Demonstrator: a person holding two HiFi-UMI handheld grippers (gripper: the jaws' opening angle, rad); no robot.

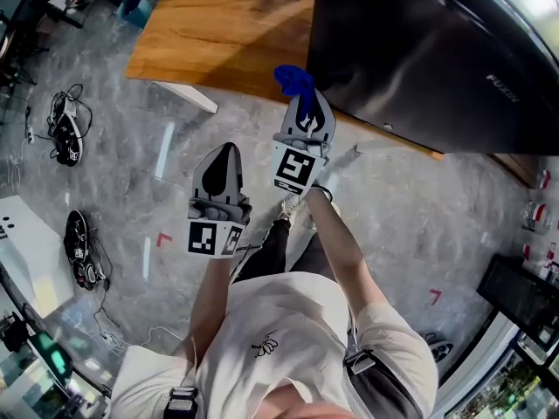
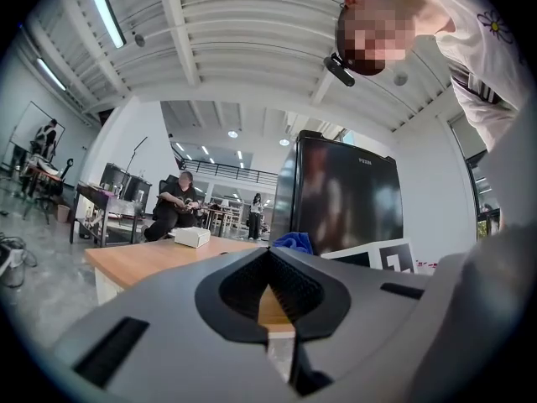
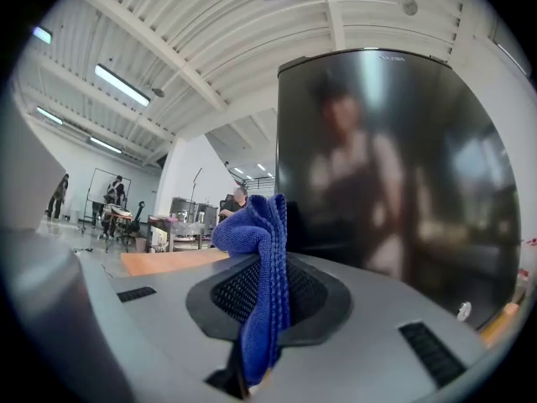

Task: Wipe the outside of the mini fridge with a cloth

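So the right gripper is pinching the blue cloth, and the mini fridge sits just ahead-right, on the table's near edge. The left gripper hangs farther off, jaws together, empty.

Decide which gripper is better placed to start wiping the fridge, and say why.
Right. The right gripper is shut on the blue cloth and sits close to the fridge. The left gripper is shut, empty and farther back.
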